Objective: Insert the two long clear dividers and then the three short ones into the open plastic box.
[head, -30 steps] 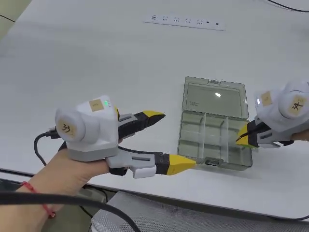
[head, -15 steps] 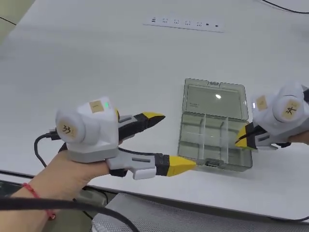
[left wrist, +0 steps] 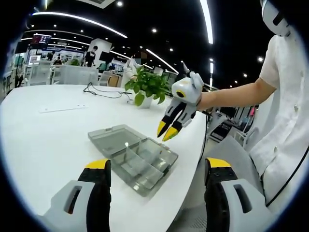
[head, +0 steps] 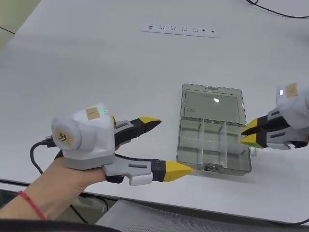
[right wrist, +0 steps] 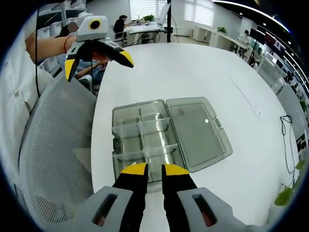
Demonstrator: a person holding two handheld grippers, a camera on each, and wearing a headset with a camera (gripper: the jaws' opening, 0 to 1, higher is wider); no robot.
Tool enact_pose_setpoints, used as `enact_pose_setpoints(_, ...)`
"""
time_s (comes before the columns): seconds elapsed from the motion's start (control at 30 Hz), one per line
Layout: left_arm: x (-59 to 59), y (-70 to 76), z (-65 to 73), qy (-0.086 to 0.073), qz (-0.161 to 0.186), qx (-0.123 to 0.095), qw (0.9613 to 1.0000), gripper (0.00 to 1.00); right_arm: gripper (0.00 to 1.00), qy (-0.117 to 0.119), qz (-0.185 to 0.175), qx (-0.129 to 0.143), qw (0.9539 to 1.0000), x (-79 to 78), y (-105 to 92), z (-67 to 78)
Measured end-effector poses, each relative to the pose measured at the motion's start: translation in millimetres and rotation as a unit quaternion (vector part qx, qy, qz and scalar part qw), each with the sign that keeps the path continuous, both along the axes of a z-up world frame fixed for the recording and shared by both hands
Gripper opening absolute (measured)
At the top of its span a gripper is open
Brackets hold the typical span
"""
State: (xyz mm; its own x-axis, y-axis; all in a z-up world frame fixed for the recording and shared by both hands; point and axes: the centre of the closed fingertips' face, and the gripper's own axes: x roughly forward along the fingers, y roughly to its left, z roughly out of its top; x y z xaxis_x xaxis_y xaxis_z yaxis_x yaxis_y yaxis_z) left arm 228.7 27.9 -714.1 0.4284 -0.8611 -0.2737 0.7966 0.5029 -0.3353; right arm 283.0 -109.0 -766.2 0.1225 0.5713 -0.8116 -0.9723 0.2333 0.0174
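The open plastic box (head: 181, 145) lies near the table's front edge, its lid (head: 212, 104) folded back flat. Clear dividers (head: 205, 135) stand inside and split the tray into several compartments. My left gripper (head: 166, 145) hovers open just left of the box, nothing between its yellow tips. My right gripper (head: 248, 135) floats off the box's right edge, shut with a thin slit and holding nothing. In the right gripper view its tips (right wrist: 154, 169) point at the box (right wrist: 114, 145) and lid (right wrist: 195, 130). From the left gripper (left wrist: 158, 164), the box (left wrist: 133, 154) sits below the right gripper (left wrist: 166, 131).
A white power strip (head: 181, 30) lies at the far side of the table, and a dark cable (head: 275, 9) runs near the back right corner. A grey mesh chair (right wrist: 53, 159) sits against the table's front edge. A potted plant (left wrist: 147, 87) stands further off.
My right gripper has drawn back to the right, from over the box's right compartments to just outside its edge. The left gripper has stayed where it was, still open.
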Motion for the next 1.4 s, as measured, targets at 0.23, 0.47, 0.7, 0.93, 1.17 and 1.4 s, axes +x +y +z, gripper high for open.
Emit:
enact_pose_setpoints(0.23, 1.2, 5.2, -2.8, -0.005, -0.002, 0.012, 0.9999, 0.84, 0.21, -0.019, -0.047, 0.029, 0.9983, -8.9, -17.0, 21.7)
enact_pose_setpoints(0.47, 3.0, 9.4, -3.1, -0.015, -0.004, 0.023, 0.9996, 0.9, 0.3, -0.031, -0.104, 0.062, 0.9921, -16.1, -34.2, 30.1)
enact_pose_setpoints(0.7, 2.4, 11.4, -4.0, -0.022, -0.007, 0.031, 0.9992, 0.98, 0.41, -0.033, -0.144, 0.092, 0.9847, -26.7, -47.8, 29.8)
enact_pose_setpoints(0.93, 0.0, 12.8, -9.7, -0.026, -0.014, 0.045, 0.9985, 1.0, 0.55, -0.035, -0.171, 0.11, 0.9786, -36.4, -57.6, 22.9)
enact_pose_setpoints(1.17, -3.0, 11.3, -14.8, -0.022, -0.021, 0.052, 0.9981, 1.0, 0.63, -0.03, -0.185, 0.111, 0.9759, -44.4, -62.3, 15.4)
enact_pose_setpoints(1.4, -4.8, 9.4, -15.9, -0.024, -0.025, 0.055, 0.9979, 1.0, 0.69, -0.03, -0.192, 0.116, 0.9741, -48.6, -63.8, 15.0)
